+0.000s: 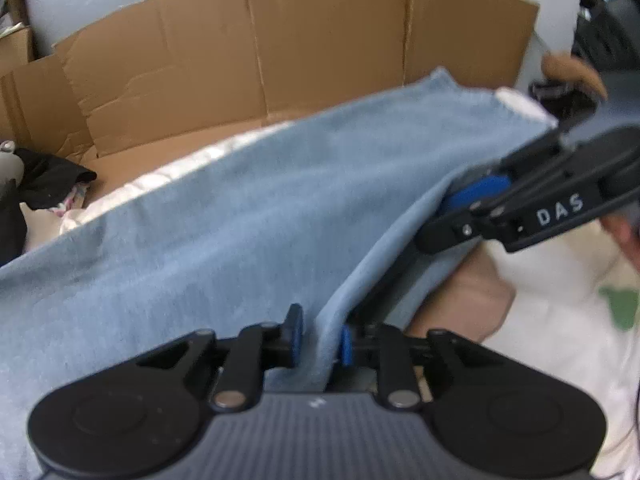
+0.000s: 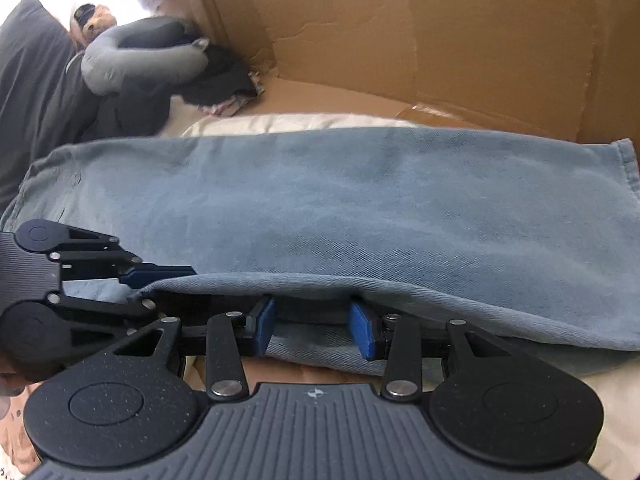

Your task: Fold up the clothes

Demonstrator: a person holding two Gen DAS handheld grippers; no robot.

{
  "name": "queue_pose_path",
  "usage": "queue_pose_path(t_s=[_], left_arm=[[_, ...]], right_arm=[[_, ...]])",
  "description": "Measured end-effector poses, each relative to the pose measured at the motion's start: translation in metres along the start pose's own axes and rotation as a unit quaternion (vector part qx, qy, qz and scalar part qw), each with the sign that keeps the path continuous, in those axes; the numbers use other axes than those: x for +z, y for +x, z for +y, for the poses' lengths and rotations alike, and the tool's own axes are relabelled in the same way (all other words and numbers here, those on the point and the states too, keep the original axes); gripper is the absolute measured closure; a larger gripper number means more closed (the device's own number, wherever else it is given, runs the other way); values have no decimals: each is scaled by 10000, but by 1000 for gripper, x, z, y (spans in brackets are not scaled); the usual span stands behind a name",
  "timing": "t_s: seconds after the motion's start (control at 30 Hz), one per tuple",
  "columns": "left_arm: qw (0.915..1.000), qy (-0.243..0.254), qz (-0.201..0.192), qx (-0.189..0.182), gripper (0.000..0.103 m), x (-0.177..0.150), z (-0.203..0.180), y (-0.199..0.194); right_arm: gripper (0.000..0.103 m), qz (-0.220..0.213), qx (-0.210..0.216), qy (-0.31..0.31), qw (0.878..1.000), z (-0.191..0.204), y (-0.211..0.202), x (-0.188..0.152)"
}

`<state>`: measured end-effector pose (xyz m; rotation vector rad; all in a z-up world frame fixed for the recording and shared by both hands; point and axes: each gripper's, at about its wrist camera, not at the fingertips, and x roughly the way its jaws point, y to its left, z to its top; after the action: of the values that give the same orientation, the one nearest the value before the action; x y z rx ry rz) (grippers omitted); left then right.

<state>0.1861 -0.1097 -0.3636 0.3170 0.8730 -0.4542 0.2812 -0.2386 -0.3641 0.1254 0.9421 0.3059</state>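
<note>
A light blue denim garment (image 1: 224,216) (image 2: 320,200) lies spread across cream bedding, its near edge folded over. In the left wrist view my left gripper (image 1: 321,340) is shut on a raised ridge of that near edge, which fills the narrow gap between the blue pads. The right wrist view shows it from the side (image 2: 152,286), clamped on the same edge. My right gripper (image 2: 314,330) has its jaws well apart, tips tucked under the folded edge. A flat lower layer lies between the pads, unpinched. From the left wrist view the right gripper (image 1: 448,216) reaches in under the fold.
A large cardboard panel (image 1: 280,48) (image 2: 440,32) stands behind the garment. Dark clothes (image 1: 48,176) and a grey neck pillow (image 2: 136,60) lie at one end. Cream bedding (image 1: 560,320) stretches along the near side, and a brown plush toy (image 1: 572,72) sits at the far right.
</note>
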Motion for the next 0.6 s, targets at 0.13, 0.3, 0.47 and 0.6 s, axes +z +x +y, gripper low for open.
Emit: queue_pose_path(t_s=[0.13, 0.3, 0.47, 0.6], left_arm=[[9997, 214, 105, 81, 70, -10, -7, 4], [9993, 260, 160, 198, 58, -13, -8, 1], [9991, 246, 290, 163, 45, -20, -1, -6], [9987, 191, 411, 252, 36, -32, 10, -18]], right_arm=[[56, 215, -138, -384, 9989, 9, 5, -19], [56, 317, -186, -430, 9984, 11, 2, -27], [56, 341, -195, -418, 9984, 13, 1, -31], [56, 350, -177, -303, 9988, 14, -1, -30]])
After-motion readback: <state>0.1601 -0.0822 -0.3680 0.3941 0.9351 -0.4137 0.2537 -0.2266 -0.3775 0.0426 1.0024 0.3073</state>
